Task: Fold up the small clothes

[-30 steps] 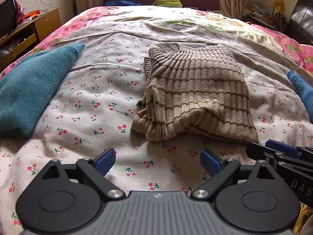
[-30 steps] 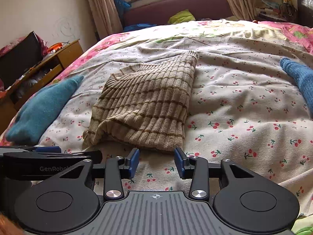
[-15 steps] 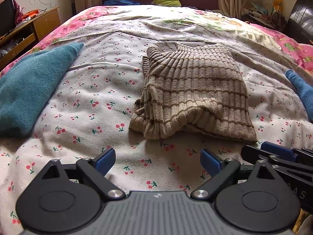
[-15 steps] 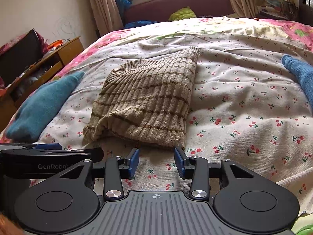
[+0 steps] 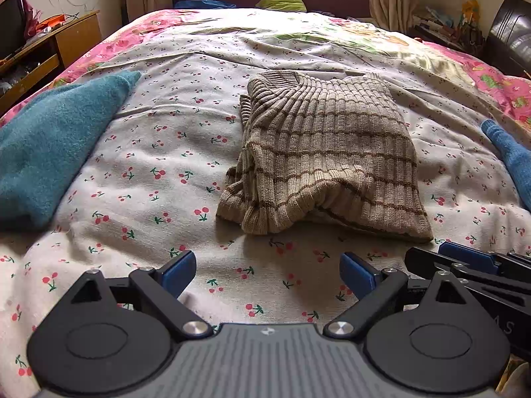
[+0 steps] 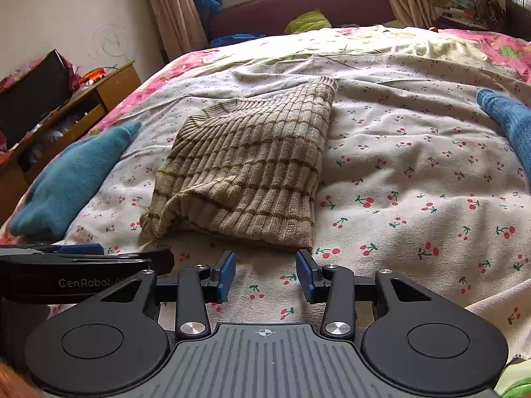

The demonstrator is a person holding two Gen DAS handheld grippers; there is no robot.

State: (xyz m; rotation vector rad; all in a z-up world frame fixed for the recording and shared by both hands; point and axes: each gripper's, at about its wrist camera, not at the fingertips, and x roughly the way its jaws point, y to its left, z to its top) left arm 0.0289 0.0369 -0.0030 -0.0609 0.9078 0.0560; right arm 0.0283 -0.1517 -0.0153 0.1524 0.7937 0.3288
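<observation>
A beige ribbed sweater with brown stripes lies folded into a rough rectangle in the middle of the bed; the right wrist view shows the sweater too. My left gripper hovers just short of its near hem, jaws wide apart and empty. Beside it, my right gripper also sits near the hem, blue pads partly apart, nothing between them. The right gripper's fingers show at the lower right of the left wrist view.
A teal garment lies on the bed's left side, a blue one at the right edge. The cherry-print sheet covers the bed. A wooden cabinet stands left, cluttered shelves far right, headboard beyond.
</observation>
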